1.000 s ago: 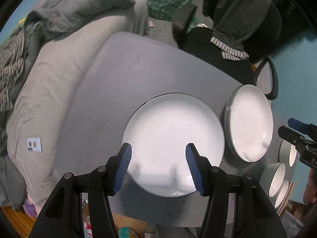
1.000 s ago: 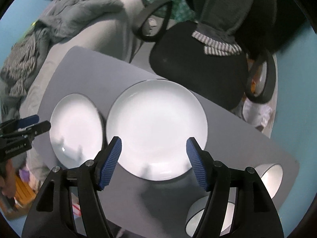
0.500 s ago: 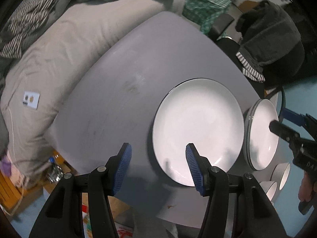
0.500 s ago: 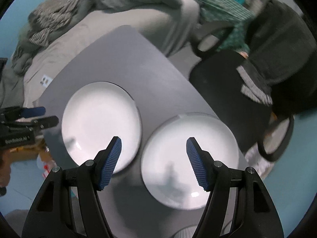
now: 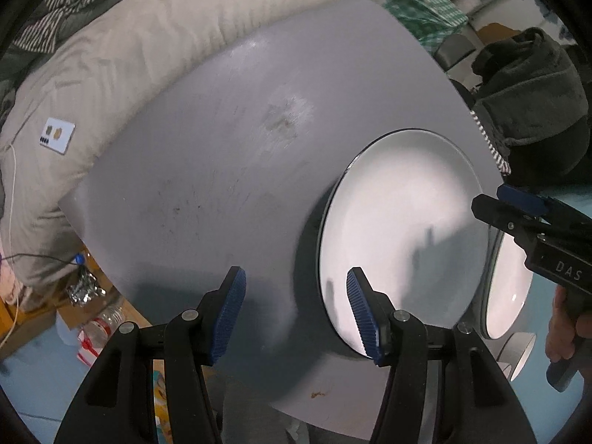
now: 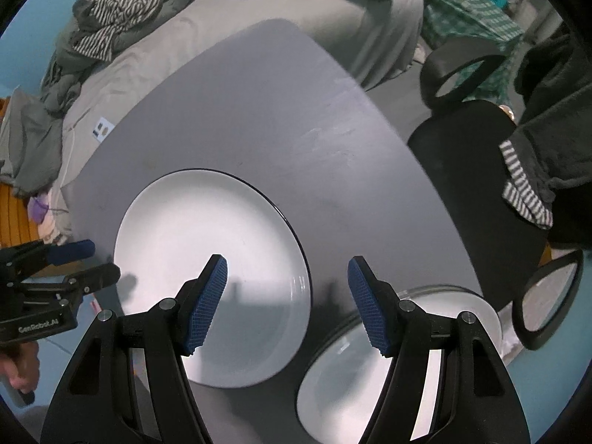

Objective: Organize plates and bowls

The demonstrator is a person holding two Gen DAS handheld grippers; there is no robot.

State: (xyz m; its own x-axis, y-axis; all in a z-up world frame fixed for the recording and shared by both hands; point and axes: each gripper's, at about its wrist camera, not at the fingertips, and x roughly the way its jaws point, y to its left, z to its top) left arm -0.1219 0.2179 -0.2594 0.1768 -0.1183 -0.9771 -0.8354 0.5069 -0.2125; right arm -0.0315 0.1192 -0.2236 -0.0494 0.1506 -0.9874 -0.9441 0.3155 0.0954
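Hovering over a grey table [image 5: 229,155] with both tools empty. Left gripper [image 5: 294,314] jaws spread wide, nothing between them, aimed at bare tabletop just beside the near-left rim of the large white plate [image 5: 401,233]. Right gripper [image 6: 286,305] jaws likewise spread and holding nothing, straddling the gap between that same plate [image 6: 207,266] and the plate stack [image 6: 355,370] on its other side.

Taking the large plate as the landmark: lying flat and alone on the table, not touched by either tool. Just beside it, toward the right gripper, a stack of similar plates [image 5: 508,288], edges almost meeting. Beyond that stack, a bowl [image 5: 518,351] at the table edge, only partly visible. Behind the plate, a black chair [image 6: 477,170] draped with dark clothing; off the far side of the table, a bed with grey bedding [image 6: 259,26].

Judging progress: a stack apparently started, one plate left loose, the bowl yet to be sorted. Roughly early to middle. Likely next: gripping the loose plate's rim and lifting it onto the stack.
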